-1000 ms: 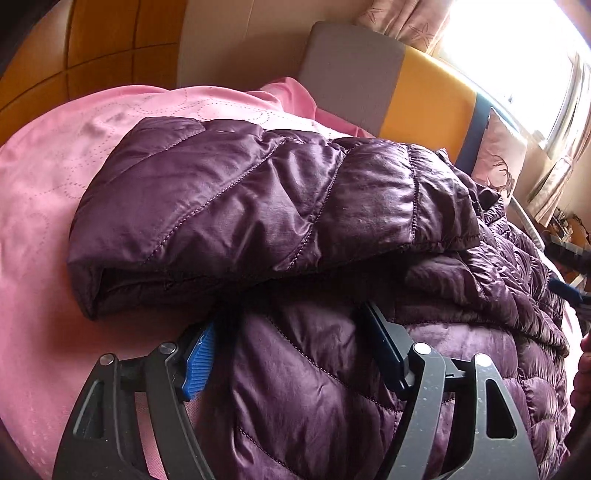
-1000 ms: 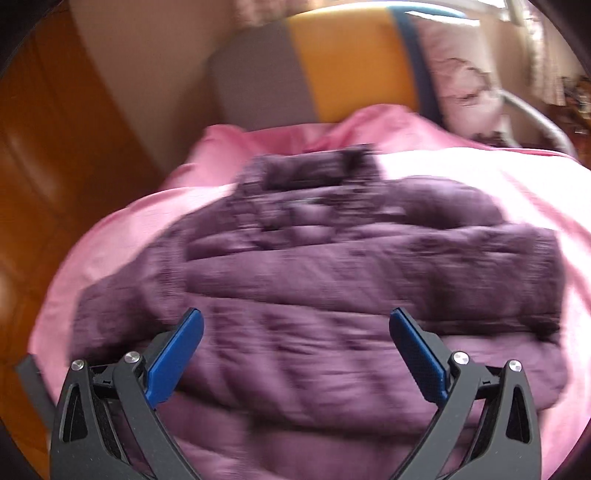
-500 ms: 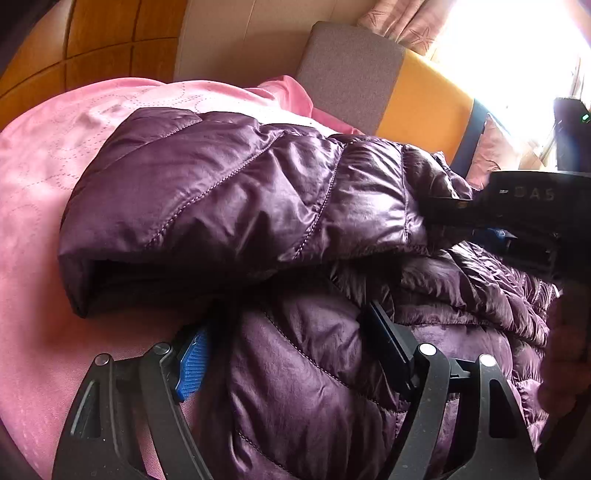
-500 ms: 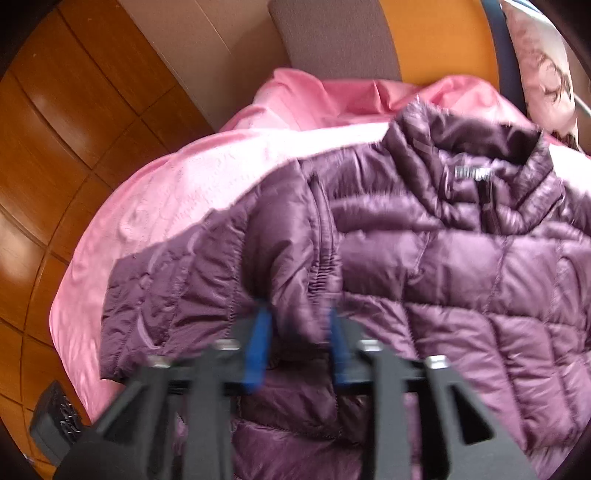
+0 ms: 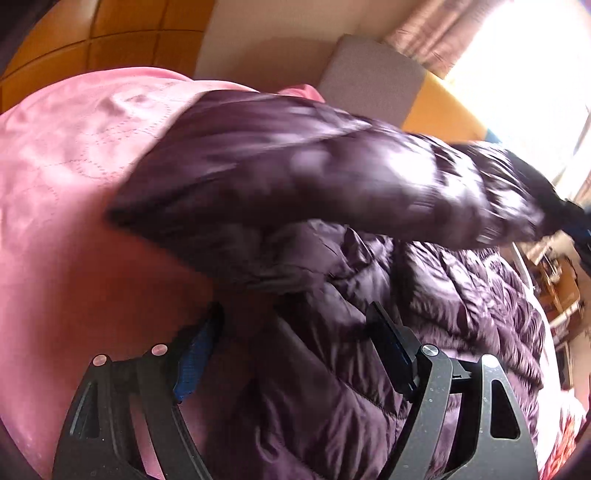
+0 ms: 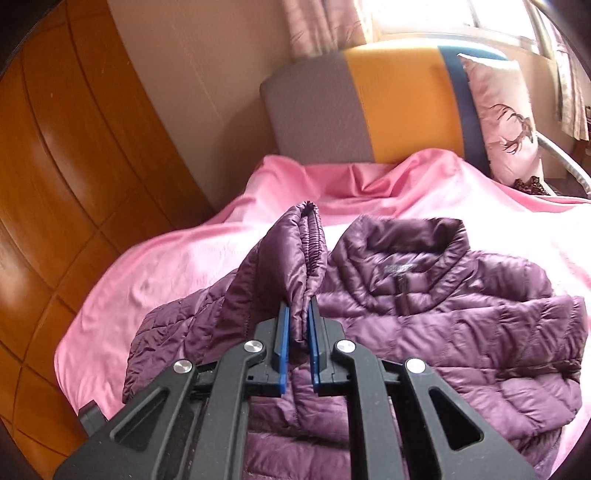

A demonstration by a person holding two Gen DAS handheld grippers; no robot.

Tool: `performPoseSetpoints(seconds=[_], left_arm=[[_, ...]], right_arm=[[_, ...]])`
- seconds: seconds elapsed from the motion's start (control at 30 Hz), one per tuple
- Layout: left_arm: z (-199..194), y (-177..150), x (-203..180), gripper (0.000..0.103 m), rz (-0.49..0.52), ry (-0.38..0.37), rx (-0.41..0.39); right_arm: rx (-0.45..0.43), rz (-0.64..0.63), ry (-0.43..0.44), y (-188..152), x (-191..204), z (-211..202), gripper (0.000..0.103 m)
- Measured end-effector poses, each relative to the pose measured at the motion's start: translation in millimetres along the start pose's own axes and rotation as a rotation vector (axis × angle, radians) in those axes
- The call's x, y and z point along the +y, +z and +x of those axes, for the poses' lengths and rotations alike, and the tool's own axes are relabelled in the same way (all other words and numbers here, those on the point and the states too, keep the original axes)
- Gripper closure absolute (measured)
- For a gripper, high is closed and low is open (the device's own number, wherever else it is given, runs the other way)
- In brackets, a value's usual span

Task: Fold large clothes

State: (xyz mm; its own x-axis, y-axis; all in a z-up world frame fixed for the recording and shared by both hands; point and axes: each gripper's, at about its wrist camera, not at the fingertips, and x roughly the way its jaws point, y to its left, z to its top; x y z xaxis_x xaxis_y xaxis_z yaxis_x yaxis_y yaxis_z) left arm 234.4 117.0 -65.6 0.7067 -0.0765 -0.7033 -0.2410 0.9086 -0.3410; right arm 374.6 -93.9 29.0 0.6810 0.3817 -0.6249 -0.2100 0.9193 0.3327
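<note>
Daylight from the window [image 5: 535,74] at upper right, blown out to white in the left wrist view. That view has motion blur on the jacket sleeve [image 5: 332,177]; bedspread [image 5: 74,184] soft. Right wrist view sharp, evenly lit, window [image 6: 443,18] glare at top. Fisheye bend and dark corners in both.

A home bedroom: a bed [image 6: 192,266] under a pink sheet, padded headboard [image 6: 369,110], pillow [image 6: 506,122], curtains [image 6: 321,26] and wooden wardrobe [image 6: 55,166].
</note>
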Motion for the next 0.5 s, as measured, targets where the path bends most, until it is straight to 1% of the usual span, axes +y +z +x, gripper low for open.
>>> performPoseSetpoints(seconds=[0.13,0.23,0.33,0.43,0.5], left_arm=[[-1.0,14.7,-2.5,0.025,0.004,0.05,-0.007],[1.1,24.7,-9.6,0.025,0.017,0.056,-0.004],[7.6,29.2,-23.9,0.025,0.077,0.09,-0.001],[20.6,29.7,-30.4,0.025,0.12,0.141,0.028],[27.2,29.0,-29.2,0.025,0.11,0.156,0.047]], right_arm=[[-0.051,0.019,-0.017,8.5,-21.8,-22.5,0.095],[-0.077,0.054,-0.032,9.4,-42.8,-36.0,0.095],[-0.102,0.085,-0.058,7.3,-64.8,-49.4,0.095],[-0.123,0.126,-0.093,3.3,-89.1,-62.8,0.095],[-0.128,0.15,-0.125,-2.5,-107.9,-72.5,0.095]])
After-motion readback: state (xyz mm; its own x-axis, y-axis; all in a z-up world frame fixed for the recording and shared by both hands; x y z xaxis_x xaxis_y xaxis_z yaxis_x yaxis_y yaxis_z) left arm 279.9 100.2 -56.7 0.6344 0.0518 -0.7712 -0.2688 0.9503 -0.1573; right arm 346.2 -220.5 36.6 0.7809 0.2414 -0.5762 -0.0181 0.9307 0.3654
